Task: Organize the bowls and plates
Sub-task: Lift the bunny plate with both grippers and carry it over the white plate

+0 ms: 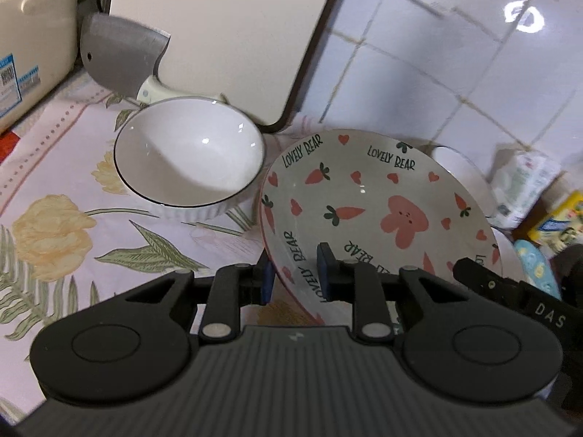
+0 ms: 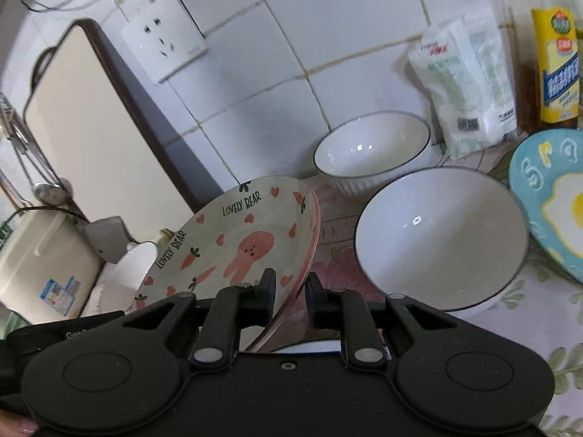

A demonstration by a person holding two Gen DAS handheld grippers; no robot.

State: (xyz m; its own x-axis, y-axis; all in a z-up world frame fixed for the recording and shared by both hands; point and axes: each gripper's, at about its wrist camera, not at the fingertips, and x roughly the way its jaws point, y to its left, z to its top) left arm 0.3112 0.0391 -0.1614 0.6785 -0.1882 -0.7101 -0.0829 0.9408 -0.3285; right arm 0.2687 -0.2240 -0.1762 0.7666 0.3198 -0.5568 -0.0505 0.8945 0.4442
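Plate (image 1: 364,211) carrying seems to be the step in hand, with the piece pinched at its rim from two sides. Clamped on the near rim between the pads of the left claw (image 1: 296,278), and likewise nipped on its edge by the right claw (image 2: 290,293), so both closed on the same plate. Stands steeply tilted just ahead of both claws; cannot tell whether the lower edge rests on anything, hidden as it is behind the fingers. Glazed ceramic, shallow and round, smooth and shiny, printed with a pink rabbit, carrots, hearts and lettering, with a pink outer side. Ahead and left of the left claw, a left bowl (image 1: 189,160): white, deep, dark-rimmed, ribbed outside, upright on the flowered tablecloth (image 1: 54,225). Ahead and right of the right claw, a near bowl (image 2: 441,240) and behind it a far bowl (image 2: 371,145), same make, well apart from the plate. Farther right, a blue plate (image 2: 554,211) with a fried-egg design, likely the plate's partner. Next, probably: level the plate, carry it right toward the blue plate, keep both grips even on the slick glaze and clear the near bowl's rim. Beyond the left claw, a pale cutting board (image 1: 226,29) and a grey cleaver (image 1: 120,54) leaning up.
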